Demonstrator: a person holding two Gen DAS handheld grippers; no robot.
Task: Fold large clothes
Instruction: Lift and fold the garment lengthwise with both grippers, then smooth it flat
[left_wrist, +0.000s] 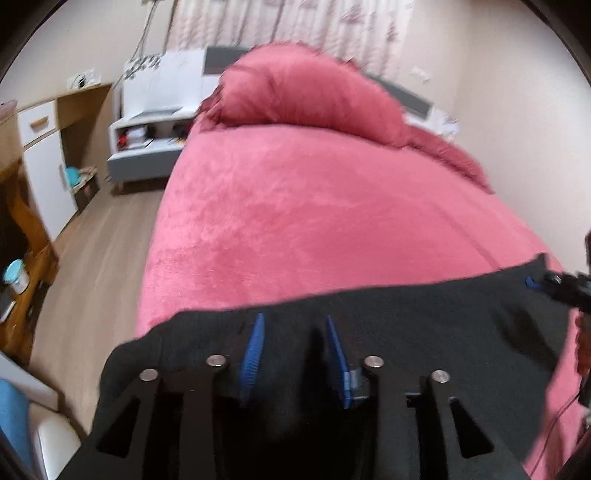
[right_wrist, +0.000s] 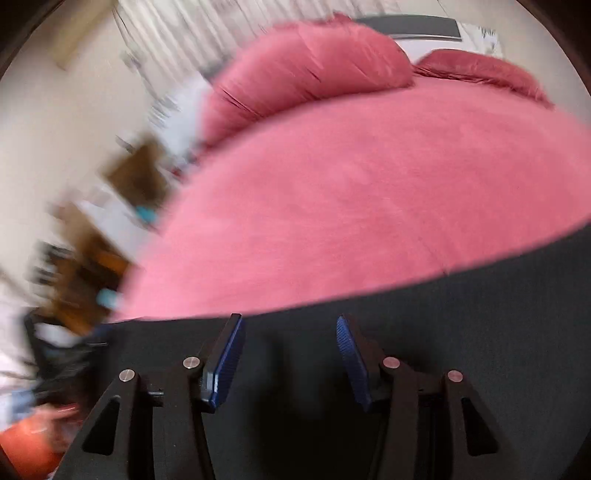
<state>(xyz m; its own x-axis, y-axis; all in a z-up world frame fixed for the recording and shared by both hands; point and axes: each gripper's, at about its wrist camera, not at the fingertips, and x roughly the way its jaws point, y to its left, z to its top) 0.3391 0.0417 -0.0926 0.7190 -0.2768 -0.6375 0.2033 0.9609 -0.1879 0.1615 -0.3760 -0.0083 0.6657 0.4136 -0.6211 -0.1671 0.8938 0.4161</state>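
A large black garment lies spread across the near end of a pink bed; its far edge runs straight across the cover. My left gripper hovers over the garment's left part, its blue pads apart, with only flat cloth showing below the gap. At the garment's right end is my right gripper, partly cut off by the frame edge. In the right wrist view my right gripper stands open over the same black garment, nothing pinched between its pads. The view is blurred.
A big pink pillow lies at the head of the bed. A white and grey nightstand and a wooden cabinet stand to the left across a strip of wood floor. A blurred hand shows at the lower left.
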